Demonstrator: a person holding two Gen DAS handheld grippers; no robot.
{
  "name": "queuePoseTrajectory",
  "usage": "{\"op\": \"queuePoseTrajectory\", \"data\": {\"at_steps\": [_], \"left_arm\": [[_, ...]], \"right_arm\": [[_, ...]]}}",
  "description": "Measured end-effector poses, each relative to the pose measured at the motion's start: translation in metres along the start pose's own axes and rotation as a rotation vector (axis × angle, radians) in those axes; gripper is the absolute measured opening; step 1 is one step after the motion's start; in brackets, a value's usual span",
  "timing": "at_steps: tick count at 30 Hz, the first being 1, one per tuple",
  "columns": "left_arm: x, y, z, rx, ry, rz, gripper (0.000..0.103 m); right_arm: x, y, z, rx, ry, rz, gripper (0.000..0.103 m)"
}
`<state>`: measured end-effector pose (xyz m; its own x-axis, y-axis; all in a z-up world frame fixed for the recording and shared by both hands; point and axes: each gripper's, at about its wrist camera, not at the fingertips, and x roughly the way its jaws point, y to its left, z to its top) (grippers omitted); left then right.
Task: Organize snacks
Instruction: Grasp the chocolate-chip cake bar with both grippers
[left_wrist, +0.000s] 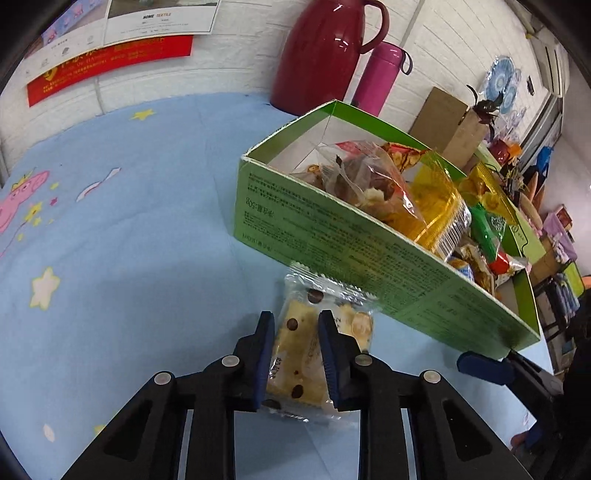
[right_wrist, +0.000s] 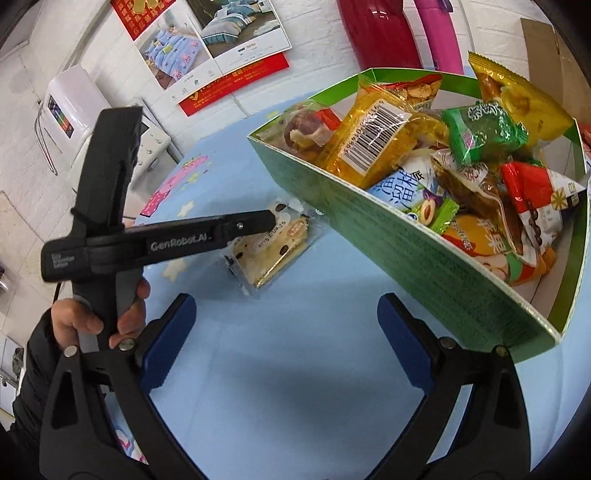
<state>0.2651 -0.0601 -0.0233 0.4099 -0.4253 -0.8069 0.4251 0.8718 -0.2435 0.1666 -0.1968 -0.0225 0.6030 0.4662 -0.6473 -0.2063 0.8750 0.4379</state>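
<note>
Already the left gripper (left_wrist: 293, 363) pinched the cracker pkt (left_wrist: 314, 343) on the blue cloth (left_wrist: 129, 240), beside the green box (left_wrist: 332, 236). Right gripper (right_wrist: 284, 347) hung spread, empty. Risk: slick wrapper slipping, or pkt snagging the box wall on the lift.

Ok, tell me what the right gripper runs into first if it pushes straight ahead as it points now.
Probably bare blue tablecloth first. The open right gripper holds nothing; farther along sits the cracker packet held by the left gripper, with the green box just right. Depth is uncertain.
</note>
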Motion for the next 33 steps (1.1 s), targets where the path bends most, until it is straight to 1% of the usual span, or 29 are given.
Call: {"op": "queuePoseTrajectory", "data": {"at_steps": [2, 5, 7, 8, 9, 11, 13, 15, 16, 17, 19, 21, 23, 24, 28, 30, 32, 33], "left_arm": [[-0.008, 0.000, -0.014, -0.013, -0.002, -0.014, 0.024], [-0.019, 0.007, -0.037, -0.079, 0.003, -0.074, 0.024], [-0.026, 0.010, -0.052, -0.114, 0.002, -0.109, 0.023], [-0.029, 0.012, -0.057, -0.129, -0.001, -0.116, 0.023], [-0.033, 0.014, -0.060, -0.148, -0.006, -0.114, 0.023], [-0.036, 0.020, -0.061, -0.197, -0.024, -0.114, 0.024], [-0.038, 0.029, -0.058, -0.261, -0.045, -0.131, 0.027], [-0.037, 0.032, -0.053, -0.300, -0.058, -0.168, 0.027], [-0.036, 0.031, -0.051, -0.299, -0.060, -0.173, 0.027], [-0.035, 0.029, -0.049, -0.286, -0.064, -0.165, 0.027], [-0.031, 0.024, -0.046, -0.266, -0.073, -0.137, 0.027], [-0.027, 0.025, -0.046, -0.274, -0.067, -0.153, 0.028], [-0.023, 0.029, -0.048, -0.291, -0.058, -0.168, 0.027], [-0.022, 0.032, -0.049, -0.298, -0.060, -0.179, 0.027], [-0.018, 0.036, -0.046, -0.320, -0.076, -0.209, 0.028], [-0.017, 0.033, -0.045, -0.310, -0.087, -0.200, 0.028], [-0.017, 0.027, -0.046, -0.289, -0.097, -0.182, 0.028], [-0.017, 0.023, -0.046, -0.276, -0.100, -0.170, 0.026]], "right_arm": [[-0.001, -0.006, -0.001, 0.040, 0.002, 0.025, 0.093], [-0.004, -0.009, -0.002, 0.071, 0.000, 0.040, 0.091], [-0.004, -0.009, -0.003, 0.073, 0.003, 0.048, 0.086], [-0.003, -0.009, -0.003, 0.083, 0.009, 0.067, 0.079], [-0.003, -0.011, -0.005, 0.093, 0.014, 0.090, 0.073], [0.001, -0.011, -0.005, 0.105, 0.022, 0.111, 0.066], [0.005, -0.010, -0.003, 0.100, 0.027, 0.091, 0.064], [0.009, -0.010, 0.002, 0.107, 0.030, 0.076, 0.057], [0.011, -0.011, 0.005, 0.112, 0.028, 0.072, 0.055], [0.013, -0.011, 0.008, 0.118, 0.025, 0.066, 0.053], [0.018, -0.011, 0.014, 0.114, 0.022, 0.053, 0.052], [0.027, -0.009, 0.020, 0.100, 0.034, 0.033, 0.048], [0.037, -0.010, 0.021, 0.100, 0.047, 0.023, 0.046], [0.039, -0.011, 0.022, 0.095, 0.032, 0.021, 0.043], [0.043, -0.012, 0.022, 0.087, 0.027, 0.039, 0.041], [0.045, -0.010, 0.021, 0.073, 0.024, 0.030, 0.033], [0.046, -0.008, 0.020, 0.054, 0.027, 0.036, 0.030], [0.047, -0.006, 0.019, 0.047, 0.033, 0.041, 0.028]]}}
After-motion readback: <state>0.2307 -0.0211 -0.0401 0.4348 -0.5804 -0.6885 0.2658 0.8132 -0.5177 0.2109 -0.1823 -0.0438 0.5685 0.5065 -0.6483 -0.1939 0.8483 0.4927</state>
